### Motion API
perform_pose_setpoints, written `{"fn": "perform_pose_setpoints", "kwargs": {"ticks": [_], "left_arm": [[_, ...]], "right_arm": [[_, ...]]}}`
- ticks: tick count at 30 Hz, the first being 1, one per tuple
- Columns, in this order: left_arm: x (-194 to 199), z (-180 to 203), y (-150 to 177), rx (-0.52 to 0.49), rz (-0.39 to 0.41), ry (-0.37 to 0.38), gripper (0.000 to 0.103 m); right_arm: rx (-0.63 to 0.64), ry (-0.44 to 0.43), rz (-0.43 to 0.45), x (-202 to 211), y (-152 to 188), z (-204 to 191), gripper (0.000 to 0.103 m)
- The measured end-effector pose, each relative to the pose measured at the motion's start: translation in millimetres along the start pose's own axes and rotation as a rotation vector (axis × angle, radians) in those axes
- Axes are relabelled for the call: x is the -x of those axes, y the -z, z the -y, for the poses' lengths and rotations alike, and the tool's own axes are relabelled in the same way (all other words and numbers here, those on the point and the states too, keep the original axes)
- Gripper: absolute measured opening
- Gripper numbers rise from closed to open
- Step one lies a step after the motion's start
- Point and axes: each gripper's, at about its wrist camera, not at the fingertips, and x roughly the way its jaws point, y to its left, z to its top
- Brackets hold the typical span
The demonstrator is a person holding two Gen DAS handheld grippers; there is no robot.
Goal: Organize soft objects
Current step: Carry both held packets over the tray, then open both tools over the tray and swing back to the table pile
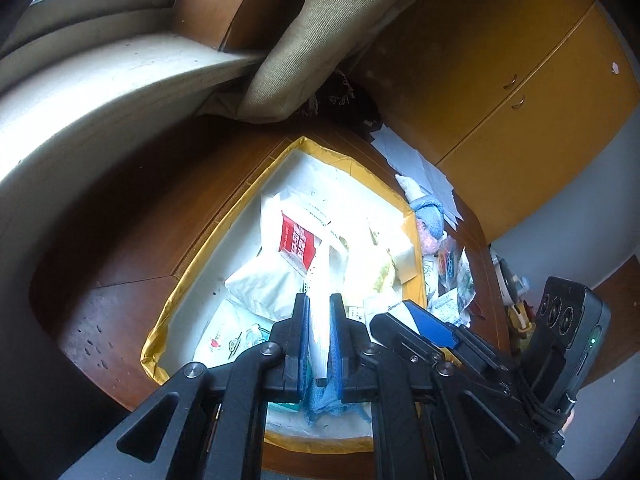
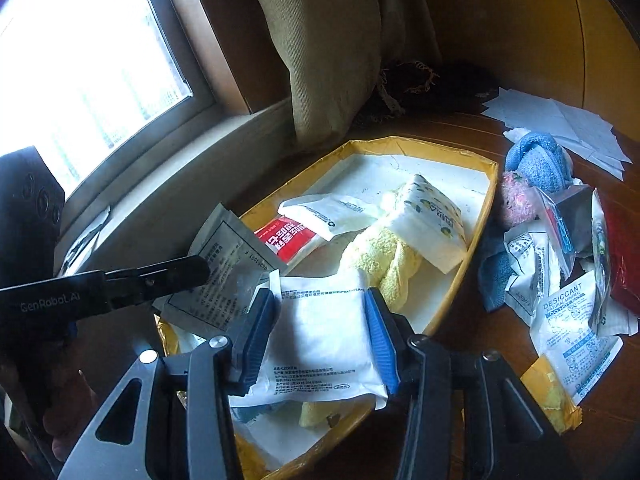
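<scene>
A shallow box with a yellow rim [image 2: 420, 146] and white lining lies on the brown table. It holds a yellow towel [image 2: 384, 260], a red sachet [image 2: 288, 240], a lemon-print pack [image 2: 432, 216] and white pouches. Over its near end my right gripper [image 2: 320, 304] is shut on a white printed pouch [image 2: 324, 340], blue pads pressing its two sides. My left gripper [image 2: 200, 268] comes in from the left, shut on a flat grey sachet [image 2: 224, 276]. In the left wrist view that sachet [image 1: 320, 320] shows edge-on between the left gripper [image 1: 319, 300] fingers, above the box [image 1: 240, 200].
Right of the box lies a heap: a blue cloth [image 2: 536, 160], a pink fluffy thing [image 2: 516, 200], desiccant packets [image 2: 568, 320] and plastic bags. Loose papers [image 2: 560, 124] sit behind it. A beige cushion [image 2: 332, 60] leans at the back by the window sill. Yellow cabinets [image 1: 520, 80] stand beyond.
</scene>
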Motion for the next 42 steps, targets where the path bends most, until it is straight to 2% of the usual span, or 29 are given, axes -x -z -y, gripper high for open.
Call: {"fn": "perform_pose_setpoints", "kwargs": {"ticks": [3,5,6,7,11,14,15,16,18,21,26,30,36,42], "left_arm": [[3,-2,1,-0.01,0.062,-0.091,0.01],[4,-3,1,-0.019,0.078,-0.121,0.023],[5,-4,2,-0.021,0.079,-0.127,0.039],[5,-3,2,-0.03,0.085,-0.142,0.049],[14,4,5,-0.051,0.149,-0.21,0.051],[25,23,8,-0.094,0.194,-0.158,0.057],[27,32,10,-0.12,0.203,-0.134,0.063],[27,42,13,-0.142,0.203,-0.102,0.069],[21,62,19,-0.201,0.166,-0.028,0.074],[0,95,30,-0.299,0.102,0.028,0.074],[-38,141,51,-0.41,-0.004,0.086,0.074],[-71,172,66,-0.511,-0.073,0.03,0.074],[-112,194,83,-0.602,-0.185,-0.033,0.074],[-124,197,92,-0.622,-0.205,-0.067,0.074]], "right_arm": [[0.015,0.011,-0.011,-8,3,-4,0.048],[0.026,0.008,-0.018,-12,6,-6,0.05],[0.032,0.008,-0.019,-13,7,-7,0.052],[0.037,0.009,-0.016,-12,7,-8,0.055],[0.006,-0.034,0.009,0,6,-1,0.06],[-0.068,-0.069,0.054,24,7,17,0.062],[-0.088,-0.074,0.074,35,9,24,0.064],[-0.105,-0.076,0.094,46,11,33,0.066],[-0.139,-0.07,0.118,65,16,49,0.067],[-0.232,-0.08,0.137,91,30,81,0.067],[-0.359,-0.012,0.152,113,53,131,0.067],[-0.437,0.027,0.164,120,63,162,0.067],[-0.506,0.022,0.177,123,70,185,0.067],[-0.542,0.016,0.179,121,68,199,0.067]]}}
